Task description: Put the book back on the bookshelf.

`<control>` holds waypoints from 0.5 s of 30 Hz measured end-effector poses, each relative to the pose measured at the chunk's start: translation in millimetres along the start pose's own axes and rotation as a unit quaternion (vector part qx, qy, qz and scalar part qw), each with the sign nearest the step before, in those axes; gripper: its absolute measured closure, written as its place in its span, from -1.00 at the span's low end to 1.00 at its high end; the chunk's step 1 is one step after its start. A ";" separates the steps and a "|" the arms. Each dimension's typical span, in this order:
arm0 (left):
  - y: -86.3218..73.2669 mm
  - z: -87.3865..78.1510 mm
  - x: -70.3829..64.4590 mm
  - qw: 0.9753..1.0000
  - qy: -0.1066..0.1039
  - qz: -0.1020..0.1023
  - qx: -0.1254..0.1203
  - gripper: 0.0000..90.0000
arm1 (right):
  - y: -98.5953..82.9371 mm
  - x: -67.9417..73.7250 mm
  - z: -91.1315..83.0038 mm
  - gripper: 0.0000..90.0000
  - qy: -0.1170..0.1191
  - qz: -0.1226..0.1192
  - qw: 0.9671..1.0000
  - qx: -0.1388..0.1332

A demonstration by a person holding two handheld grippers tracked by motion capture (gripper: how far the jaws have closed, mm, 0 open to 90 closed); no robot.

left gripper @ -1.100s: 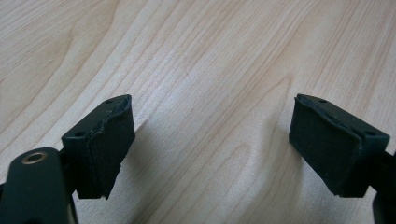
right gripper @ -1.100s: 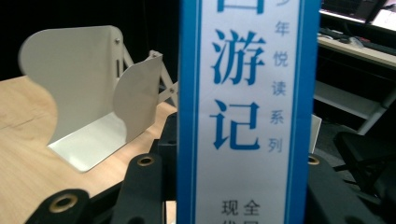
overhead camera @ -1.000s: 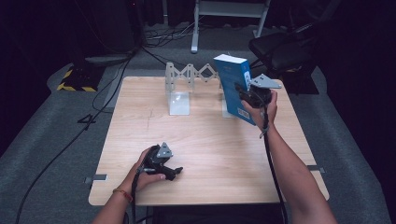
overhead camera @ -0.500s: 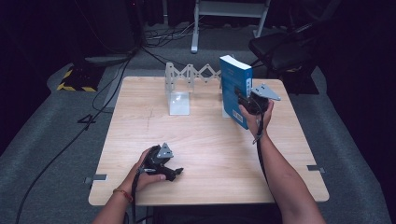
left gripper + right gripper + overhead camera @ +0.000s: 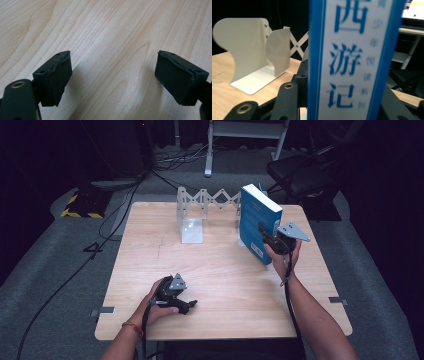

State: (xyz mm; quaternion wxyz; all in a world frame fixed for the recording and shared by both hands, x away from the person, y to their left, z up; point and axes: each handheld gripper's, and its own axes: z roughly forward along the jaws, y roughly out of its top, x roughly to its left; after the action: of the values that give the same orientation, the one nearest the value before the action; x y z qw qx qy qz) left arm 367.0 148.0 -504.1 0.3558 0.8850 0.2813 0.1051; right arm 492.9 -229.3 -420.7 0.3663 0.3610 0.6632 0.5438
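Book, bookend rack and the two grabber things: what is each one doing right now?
Book: upright, tilted, clamped at its spine by the right gripper.
Rack: standing on the table, stretched out, its left slots without books.
Right gripper: shut on the book, held up by a hand.
Left gripper: open, jaws wide apart, low over bare table, holding nothing.

Both tongs are black, each topped by a grey three-cornered plate and trailing a black cable. The left tongs (image 5: 187, 306), at lower centre-left, show flat dark pads (image 5: 58, 80) with small screw holes; the right tongs (image 5: 264, 236) sit right of centre. A red band (image 5: 131, 327) circles the left wrist.
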 end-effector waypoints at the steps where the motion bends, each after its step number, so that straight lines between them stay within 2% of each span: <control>1: 0.4 0.3 -0.3 1.000 0.001 -0.001 0.000 -0.67 | -1.5 -0.2 -1.9 0.35 -0.001 0.001 1.000 0.001; 7: 1.7 1.7 -0.6 1.000 -0.001 0.000 0.000 -0.67 | -10.0 -3.7 -12.7 0.34 0.011 -0.014 1.000 0.011; 15: 2.2 2.2 -0.8 1.000 -0.001 0.000 0.000 -0.67 | -14.8 -10.8 -17.9 0.33 0.006 -0.003 1.000 0.011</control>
State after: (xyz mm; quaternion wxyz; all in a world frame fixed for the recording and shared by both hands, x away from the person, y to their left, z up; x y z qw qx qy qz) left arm 368.2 145.0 -504.2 0.3563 0.8850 0.2808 0.1048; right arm 481.1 -249.1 -431.8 0.3597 0.3595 0.6729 0.5372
